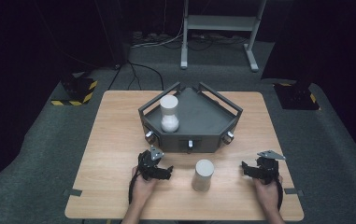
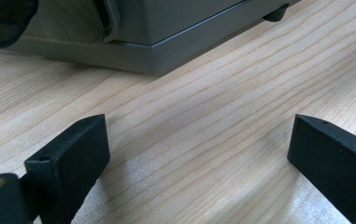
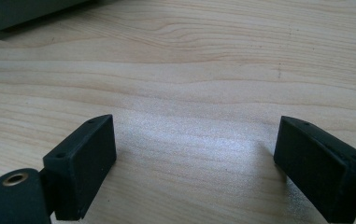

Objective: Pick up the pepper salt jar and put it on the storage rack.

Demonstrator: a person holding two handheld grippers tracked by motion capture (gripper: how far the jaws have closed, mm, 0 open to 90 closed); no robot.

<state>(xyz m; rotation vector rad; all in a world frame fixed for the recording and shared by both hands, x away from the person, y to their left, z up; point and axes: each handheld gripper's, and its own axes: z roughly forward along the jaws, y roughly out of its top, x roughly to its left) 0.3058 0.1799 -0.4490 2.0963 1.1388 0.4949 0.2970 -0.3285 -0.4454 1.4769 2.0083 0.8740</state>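
From above, my left gripper (image 1: 166, 169) and right gripper (image 1: 244, 166) flank the upright white cylindrical cup (image 1: 202, 175). Both gripper views show jaws wide apart, empty, over pale wooden table (image 3: 213, 70). Left gripper view catches the grey angular tray (image 2: 166, 28).

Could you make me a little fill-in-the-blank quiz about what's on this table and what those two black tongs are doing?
1. Both the left tongs and the right tongs have their jaws ____.
2. The white cup on the wooden table stands ____ the two tongs.
3. The other white container stands inside the grey ____.
4. Neither tongs ____ the cup.

Missing words: open; between; tray; touches
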